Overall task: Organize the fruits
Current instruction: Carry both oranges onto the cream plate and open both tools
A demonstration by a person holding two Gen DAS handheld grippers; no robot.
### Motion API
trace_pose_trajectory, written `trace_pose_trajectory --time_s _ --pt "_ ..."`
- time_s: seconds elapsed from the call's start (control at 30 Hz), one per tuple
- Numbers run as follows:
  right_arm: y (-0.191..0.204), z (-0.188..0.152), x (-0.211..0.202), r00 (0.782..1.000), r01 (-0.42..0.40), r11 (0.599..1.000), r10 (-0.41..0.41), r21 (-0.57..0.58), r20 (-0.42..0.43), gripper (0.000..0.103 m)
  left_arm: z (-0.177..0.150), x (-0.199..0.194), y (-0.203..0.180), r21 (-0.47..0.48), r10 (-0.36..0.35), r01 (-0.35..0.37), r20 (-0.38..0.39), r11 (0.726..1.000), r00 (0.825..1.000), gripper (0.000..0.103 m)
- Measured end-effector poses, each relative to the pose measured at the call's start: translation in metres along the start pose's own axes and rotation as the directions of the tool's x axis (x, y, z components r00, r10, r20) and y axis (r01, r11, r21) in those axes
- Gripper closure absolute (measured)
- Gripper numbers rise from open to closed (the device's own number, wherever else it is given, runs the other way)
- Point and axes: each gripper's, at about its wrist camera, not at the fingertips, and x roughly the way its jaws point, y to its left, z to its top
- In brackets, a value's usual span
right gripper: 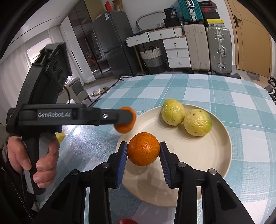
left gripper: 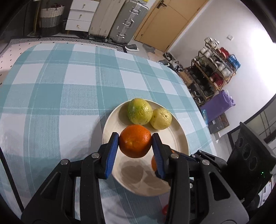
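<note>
two grippers, left (left gripper: 135, 143) and right (right gripper: 143, 149), are each clenching an orange (left gripper: 135, 141) (right gripper: 143, 149) over the plate (left gripper: 179, 137) holding two guavas (left gripper: 139, 111), on a checked tablecloth (left gripper: 60, 89); suitcases (right gripper: 207, 50) are lining the wall.

Background, left wrist view: two suitcases (left gripper: 119, 20) at top centre, white drawer unit (left gripper: 81, 15) beside them, woven basket (left gripper: 50, 16) upper left, wooden door (left gripper: 165, 22) upper right, shoe rack (left gripper: 212, 69) at right. Right wrist view: dark refrigerator (right gripper: 113, 43) upper centre.
</note>
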Motion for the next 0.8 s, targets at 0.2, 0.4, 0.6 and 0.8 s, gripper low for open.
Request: trace_pose_trajectory --time_s 0.2,0.4,0.6,0.8 --pt "-0.004 0.004 0.016 0.999 -0.016 1.000 0.016 0.018 -0.041 0.065 0.014 0.020 0.003 0.004 -0.003 0.003 -0.027 1.000 1.000 0.066" --pt "-0.007 0.007 0.030 0.997 -0.033 0.998 0.037 0.055 -0.072 0.065 0.025 0.034 0.009 -0.001 -0.003 0.003 -0.052 1.000 0.999 0.066" --pt "-0.007 0.011 0.042 0.995 -0.043 0.996 0.050 0.075 -0.086 0.065 0.032 0.046 0.011 -0.008 -0.023 0.022 -0.073 1.000 0.997 0.066" --pt "-0.003 0.017 0.050 0.995 -0.037 0.996 0.044 0.078 -0.086 0.064 0.036 0.048 0.012 -0.032 -0.049 0.047 -0.070 0.998 0.996 0.064"
